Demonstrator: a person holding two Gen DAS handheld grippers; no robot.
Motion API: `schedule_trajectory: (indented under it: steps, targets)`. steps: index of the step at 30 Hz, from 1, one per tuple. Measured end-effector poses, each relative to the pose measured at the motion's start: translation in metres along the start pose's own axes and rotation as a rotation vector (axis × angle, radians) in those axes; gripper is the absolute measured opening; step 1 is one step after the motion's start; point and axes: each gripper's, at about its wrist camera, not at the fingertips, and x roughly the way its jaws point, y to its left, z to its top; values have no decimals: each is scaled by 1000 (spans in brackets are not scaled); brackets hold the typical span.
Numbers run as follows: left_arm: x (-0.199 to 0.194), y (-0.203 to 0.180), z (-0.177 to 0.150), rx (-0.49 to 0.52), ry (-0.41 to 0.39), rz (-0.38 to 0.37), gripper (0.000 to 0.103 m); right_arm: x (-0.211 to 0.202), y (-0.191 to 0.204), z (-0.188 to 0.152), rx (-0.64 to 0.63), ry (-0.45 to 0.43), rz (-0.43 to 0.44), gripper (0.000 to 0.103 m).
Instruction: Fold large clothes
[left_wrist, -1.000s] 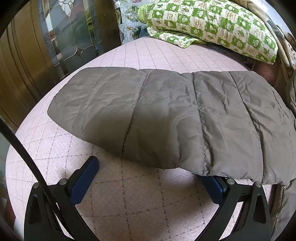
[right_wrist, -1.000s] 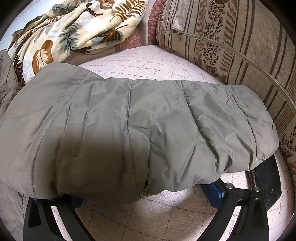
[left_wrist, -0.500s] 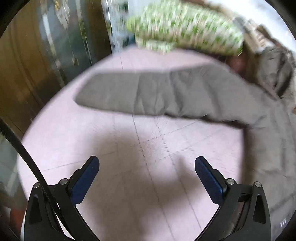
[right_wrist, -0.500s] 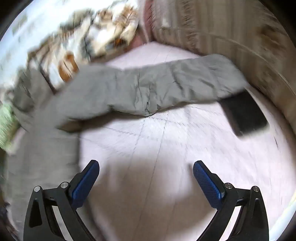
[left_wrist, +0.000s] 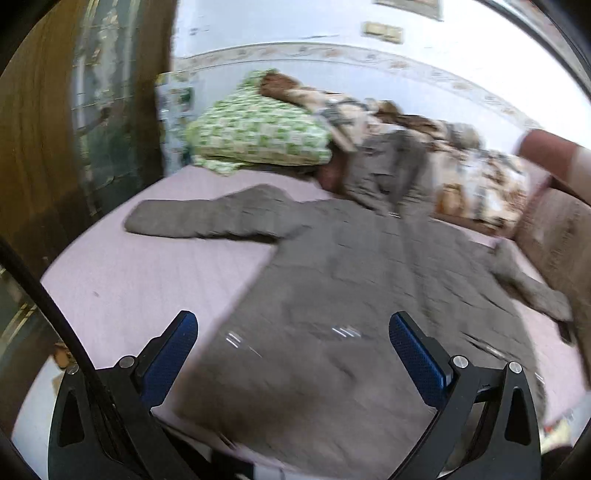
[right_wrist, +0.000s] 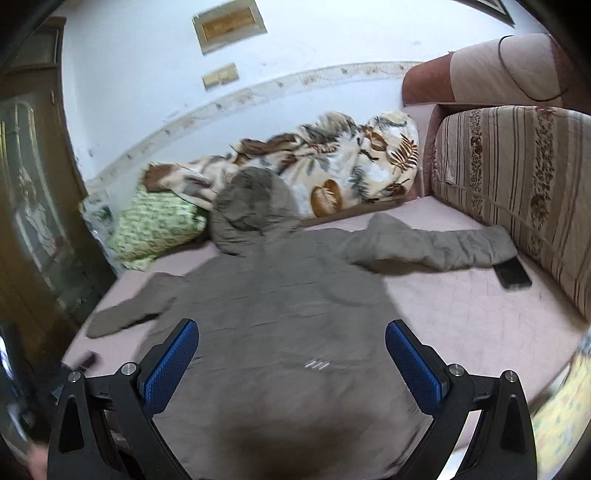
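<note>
Left gripper (left_wrist: 293, 354) and right gripper (right_wrist: 291, 354): jaws spread wide, empty, hovering over the hem end of the jacket (right_wrist: 280, 314). The jacket lies flat, back up, on the bed (right_wrist: 461, 306), sleeves out to each side, hood (right_wrist: 255, 206) toward the blanket (right_wrist: 351, 166). Judged step: folding a sleeve inward; grip near the cuff and lay it across smoothly. Fabric is grey, quilted, puffy; likely springy. A phone (right_wrist: 513, 275) lies beside the right cuff.

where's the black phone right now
In the right wrist view, the black phone lies on the pink bed cover at far right, beside the jacket's sleeve cuff, below the striped cushion.
</note>
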Motion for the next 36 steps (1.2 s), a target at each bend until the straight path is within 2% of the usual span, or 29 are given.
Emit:
schedule_trajectory:
  steps: [3, 9, 16, 21, 25, 36]
  targets:
    - [-28, -27, -18, 71, -26, -31, 103, -31, 22, -22, -2, -61, -7, 103]
    - [-50, -35, -19, 111, -66, -39, 103, -51, 61, -34, -99, -77, 14, 103]
    - [-62, -20, -22, 108, -76, -26, 103, -63, 75, -52, -181, -95, 44, 103]
    - [-78, -17, -27, 115, -122, -20, 103, -74, 87, -61, -234, -111, 67, 103]
    - [-82, -15, -31, 122, -108, -24, 103, -74, 88, -68, -234, -78, 68, 103]
    - [-89, -8, -28, 112, -104, -28, 103, -80, 96, -71, -254, -63, 77, 103]
